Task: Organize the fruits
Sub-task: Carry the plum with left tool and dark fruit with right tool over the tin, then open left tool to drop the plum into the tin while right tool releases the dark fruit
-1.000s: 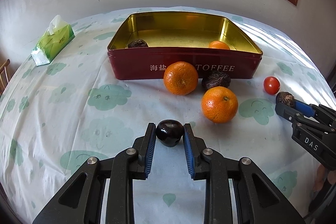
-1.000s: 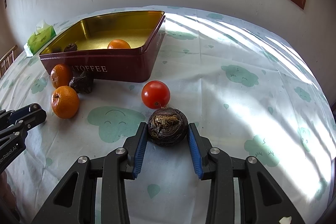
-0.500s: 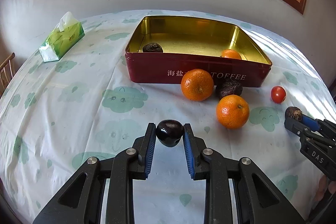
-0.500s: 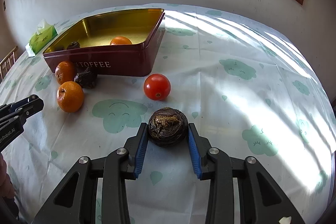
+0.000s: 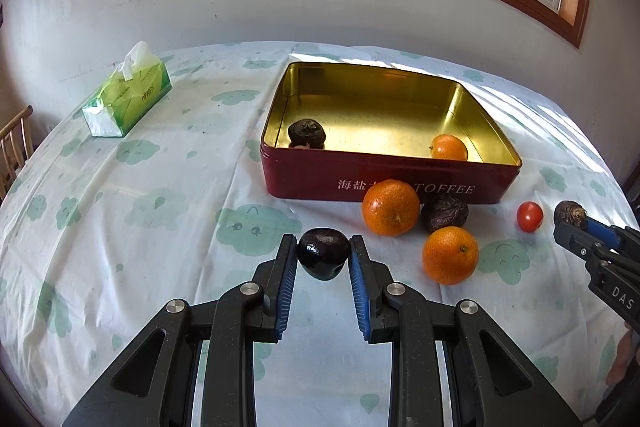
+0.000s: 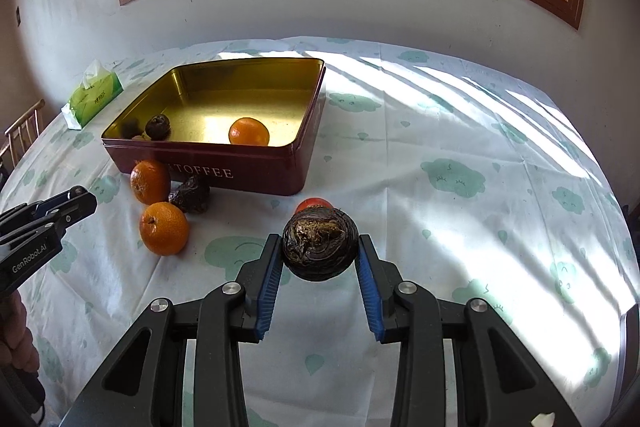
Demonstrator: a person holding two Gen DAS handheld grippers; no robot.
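Observation:
My left gripper [image 5: 323, 254] is shut on a smooth dark plum [image 5: 323, 251], held above the tablecloth in front of the red toffee tin [image 5: 384, 183]. My right gripper [image 6: 319, 247] is shut on a wrinkled dark passion fruit [image 6: 319, 243], held right of the tin [image 6: 256, 171]. The tin holds a wrinkled dark fruit [image 5: 306, 134] and a small orange [image 5: 449, 148]. In front of it lie two oranges [image 5: 390, 207] [image 5: 450, 255], another wrinkled dark fruit [image 5: 444, 212] and a red tomato [image 5: 529, 216]. The tomato [image 6: 314, 203] is half hidden behind my held fruit.
A green tissue pack [image 5: 128, 97] lies at the far left of the table. A wooden chair [image 5: 14, 143] stands beyond the left edge. A wall with a window runs behind the table. Sunlit cloth stretches to the right [image 6: 480, 155].
Both grippers have risen and pulled back with their fruits held. The tin and loose fruits now sit farther away and lower in both views.

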